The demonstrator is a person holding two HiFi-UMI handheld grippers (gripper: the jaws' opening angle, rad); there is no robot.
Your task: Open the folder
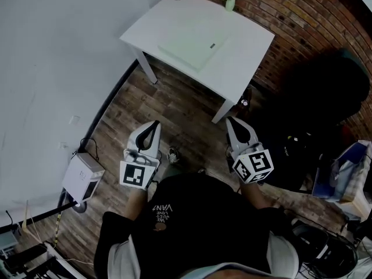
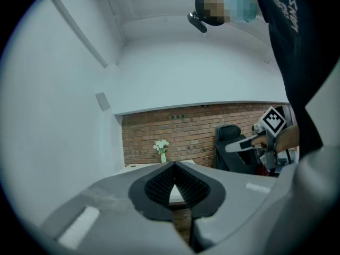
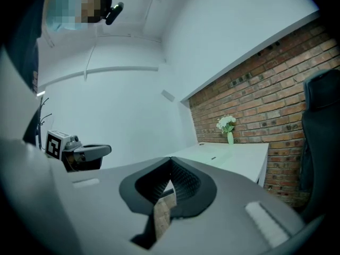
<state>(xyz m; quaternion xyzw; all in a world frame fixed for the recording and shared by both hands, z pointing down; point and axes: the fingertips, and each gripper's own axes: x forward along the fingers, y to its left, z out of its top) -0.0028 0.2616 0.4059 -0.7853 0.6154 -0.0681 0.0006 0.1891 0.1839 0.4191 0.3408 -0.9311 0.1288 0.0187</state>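
The left gripper (image 1: 152, 128) and right gripper (image 1: 235, 127) are both closed on nothing. They are held level near the person's waist, apparently because no reach has begun. The pale green folder (image 1: 195, 44) lies flat on the white table (image 1: 253, 45), well ahead of both grippers. Its opening edge is hard to make out.

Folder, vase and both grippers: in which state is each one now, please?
Folder: closed, flat on the table.
Vase: upright, at the table's far edge.
Left gripper: fingers shut, empty, away from the table.
Right gripper: fingers shut, empty, away from the table.
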